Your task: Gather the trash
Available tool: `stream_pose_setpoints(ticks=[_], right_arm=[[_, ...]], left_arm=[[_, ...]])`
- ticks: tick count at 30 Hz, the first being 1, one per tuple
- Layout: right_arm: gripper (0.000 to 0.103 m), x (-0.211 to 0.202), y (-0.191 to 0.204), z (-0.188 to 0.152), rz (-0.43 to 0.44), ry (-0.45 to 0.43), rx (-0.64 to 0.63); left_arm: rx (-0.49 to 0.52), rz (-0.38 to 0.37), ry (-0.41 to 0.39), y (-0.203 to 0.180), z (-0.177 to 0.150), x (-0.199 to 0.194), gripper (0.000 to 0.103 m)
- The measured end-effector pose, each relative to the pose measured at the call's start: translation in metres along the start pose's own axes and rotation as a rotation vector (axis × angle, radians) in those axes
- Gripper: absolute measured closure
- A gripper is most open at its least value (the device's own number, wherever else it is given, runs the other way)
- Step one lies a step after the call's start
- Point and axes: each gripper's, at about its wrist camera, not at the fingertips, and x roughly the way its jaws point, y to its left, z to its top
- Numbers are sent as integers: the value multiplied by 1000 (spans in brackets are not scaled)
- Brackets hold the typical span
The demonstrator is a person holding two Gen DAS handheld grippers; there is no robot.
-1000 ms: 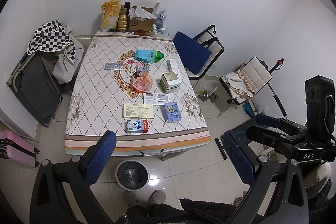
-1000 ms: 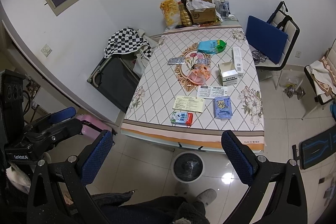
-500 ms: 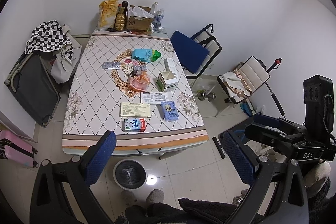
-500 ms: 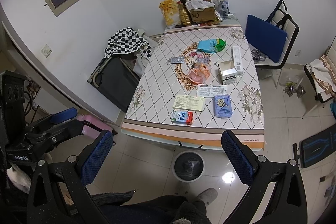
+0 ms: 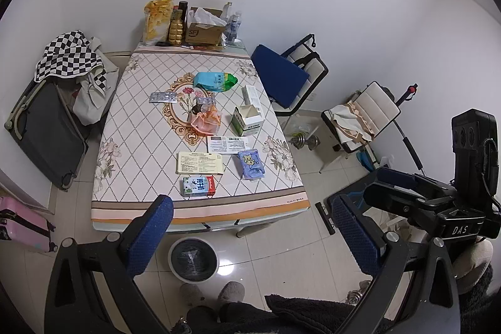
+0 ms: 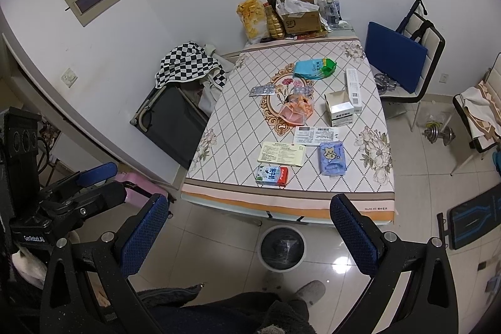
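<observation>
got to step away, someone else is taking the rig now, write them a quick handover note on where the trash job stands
Left gripper: open, holds nothing, high above the floor short of the table.
Right gripper: open, holds nothing.
Bin: on the floor at the table's near edge.
On the table: milk carton, yellow leaflet, blue tissue pack, white slip, open box, orange bag, pill strips, green pack.
Done: nothing visibly collected.
Left: everything.
</observation>
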Motion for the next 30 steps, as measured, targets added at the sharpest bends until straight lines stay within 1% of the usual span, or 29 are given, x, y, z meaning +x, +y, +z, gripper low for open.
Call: stream_pose_setpoints(ticks=[14,18,19,21,23,25,27,30], right_arm=[[0,1,0,-1,2,1,6],[0,6,3,2,-4,-5,25],[0,9,3,3,-7,-5,34],[0,14,1,5,-20,-2,65],[0,29,-3,11,-64,5,89],[0,45,-12,16,-115,18,115],[0,70,-29,17,-154,45,155],[0,117,-61,18,-214,117,206]], left_arm=[[3,-2,2,-4,-2,3,0],[6,14,0,-2,-2,9,0],[6,34,-5,-1,-2,12,0],[8,110,-12,4,1,22,0],[12,198,-17,11,3,39,0],[-4,278,-3,23,3,66,0],[-53,331,44,42,3,97,0],[-147,360,154,78,1,153,0]])
